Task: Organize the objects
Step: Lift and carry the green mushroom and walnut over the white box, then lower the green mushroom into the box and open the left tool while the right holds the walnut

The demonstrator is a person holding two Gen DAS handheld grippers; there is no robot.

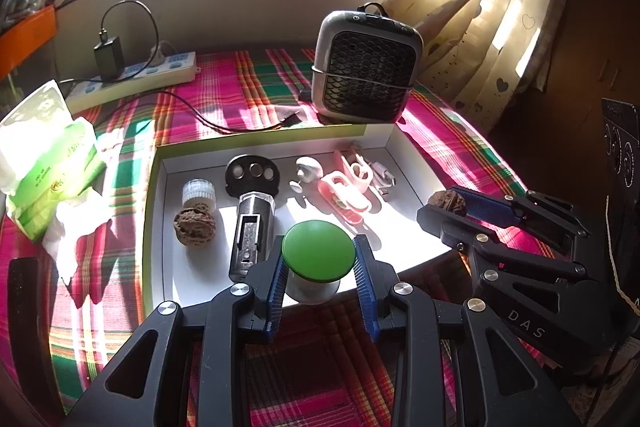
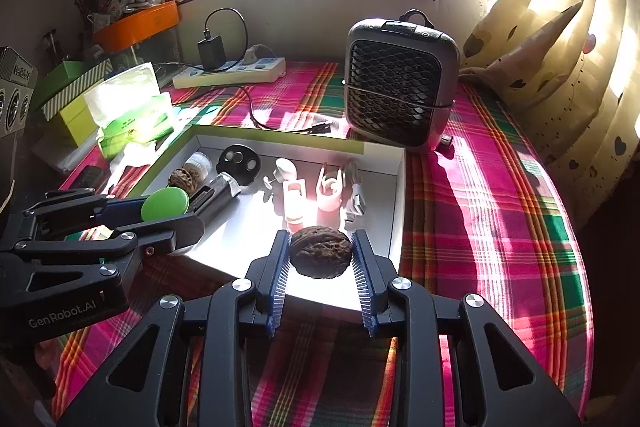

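Note:
A shallow white box (image 1: pixel 158 211) lies on the plaid cloth and holds a walnut (image 1: pixel 195 227), a small jar (image 1: pixel 199 193), a black disc (image 1: pixel 252 173), a dark cylinder (image 1: pixel 252 231), a white piece (image 1: pixel 307 169), pink clips (image 1: pixel 350 187) and a cable plug (image 1: pixel 382 179). My left gripper (image 1: pixel 319 259) is shut on a green-capped object (image 1: pixel 318 251) over the box's near edge. My right gripper (image 2: pixel 321 253) is shut on a second walnut (image 2: pixel 321 253) over the box's near right corner; it also shows in the left wrist view (image 1: pixel 448 202).
A grey mesh-front fan (image 1: pixel 366 63) stands behind the box. A power strip (image 1: pixel 160 73) with a black charger and cable lies at back left. A green tissue pack (image 1: pixel 48 163) sits left of the box. Curtains (image 1: pixel 500 7) hang on the right.

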